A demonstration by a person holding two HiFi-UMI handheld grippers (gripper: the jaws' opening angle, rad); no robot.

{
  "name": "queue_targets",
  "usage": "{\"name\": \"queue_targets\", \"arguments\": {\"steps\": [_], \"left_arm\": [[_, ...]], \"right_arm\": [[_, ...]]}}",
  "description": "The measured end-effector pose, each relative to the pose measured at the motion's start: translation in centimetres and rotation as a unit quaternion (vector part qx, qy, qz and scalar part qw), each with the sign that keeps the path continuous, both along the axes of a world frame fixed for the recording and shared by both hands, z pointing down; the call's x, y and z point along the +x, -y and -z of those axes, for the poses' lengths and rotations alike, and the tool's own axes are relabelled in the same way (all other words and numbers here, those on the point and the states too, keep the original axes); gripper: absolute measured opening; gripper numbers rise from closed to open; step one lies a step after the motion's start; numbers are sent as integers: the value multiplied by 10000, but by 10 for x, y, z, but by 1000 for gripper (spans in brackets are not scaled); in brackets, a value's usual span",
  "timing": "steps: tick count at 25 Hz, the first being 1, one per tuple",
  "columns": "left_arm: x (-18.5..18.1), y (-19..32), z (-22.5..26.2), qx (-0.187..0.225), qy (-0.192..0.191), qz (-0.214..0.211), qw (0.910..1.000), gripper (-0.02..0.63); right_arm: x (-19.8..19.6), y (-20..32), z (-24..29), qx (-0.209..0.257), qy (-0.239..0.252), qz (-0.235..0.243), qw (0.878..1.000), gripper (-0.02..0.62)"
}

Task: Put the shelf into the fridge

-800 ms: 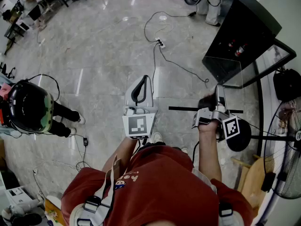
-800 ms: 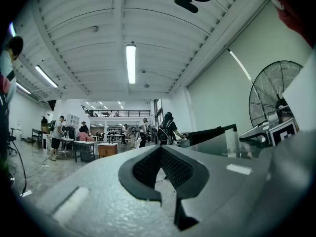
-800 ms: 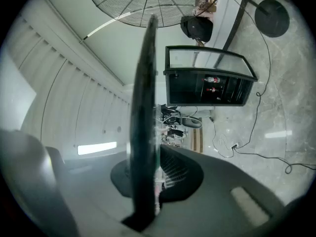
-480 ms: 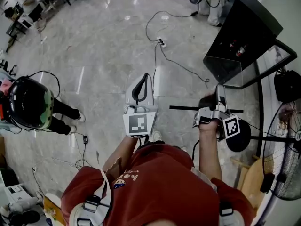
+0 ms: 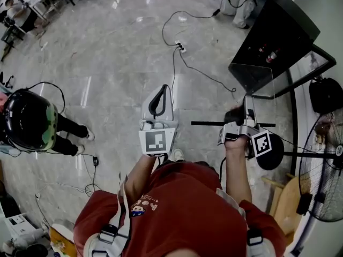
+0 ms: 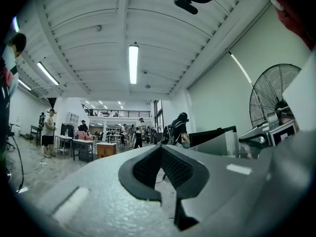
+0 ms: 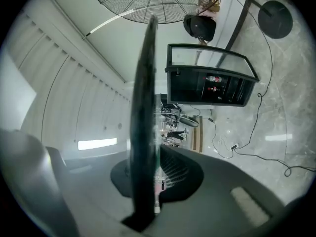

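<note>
My right gripper (image 5: 247, 110) is shut on the shelf (image 5: 256, 84), a clear glass pane with a black bar along one edge. It holds the pane upright over the floor. In the right gripper view the shelf (image 7: 145, 102) shows edge-on between the jaws of the right gripper (image 7: 154, 154). The fridge (image 5: 274, 32), a black cabinet with its door open, stands on the floor ahead at the right. In the right gripper view, bottles show inside the fridge (image 7: 210, 85). My left gripper (image 5: 159, 101) hangs beside the right one, shut on nothing. The left gripper view shows the left gripper (image 6: 160, 149) with its tips together.
A standing fan (image 5: 323, 178) and its round base (image 5: 269, 157) are close on the right. A cable and power strip (image 5: 180, 47) lie on the marble floor ahead. A person in a dark helmet (image 5: 29, 119) stands at the left. More people stand near the fridge's far side.
The view has shifted slightly. Both grippers and the shelf keep nearly the same place.
</note>
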State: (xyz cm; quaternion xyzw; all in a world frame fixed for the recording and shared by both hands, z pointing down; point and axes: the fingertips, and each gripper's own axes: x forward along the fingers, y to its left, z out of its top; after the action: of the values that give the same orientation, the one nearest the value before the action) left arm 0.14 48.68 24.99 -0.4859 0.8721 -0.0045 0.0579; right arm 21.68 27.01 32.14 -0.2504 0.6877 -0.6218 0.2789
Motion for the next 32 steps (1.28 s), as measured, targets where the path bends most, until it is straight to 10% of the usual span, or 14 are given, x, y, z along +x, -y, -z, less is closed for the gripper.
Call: {"name": "queue_targets", "arguments": {"steps": [15,32], "left_arm": [[-41,18,-18,-145,-118,-128,9997,5],[-102,199,-45,-432,-274,-545,9972,5]], "right_arm": [[-32,9,-22,-219,2,-182,9996,6],[-84,163,-60,-519,-60,-543,9972,6]]}}
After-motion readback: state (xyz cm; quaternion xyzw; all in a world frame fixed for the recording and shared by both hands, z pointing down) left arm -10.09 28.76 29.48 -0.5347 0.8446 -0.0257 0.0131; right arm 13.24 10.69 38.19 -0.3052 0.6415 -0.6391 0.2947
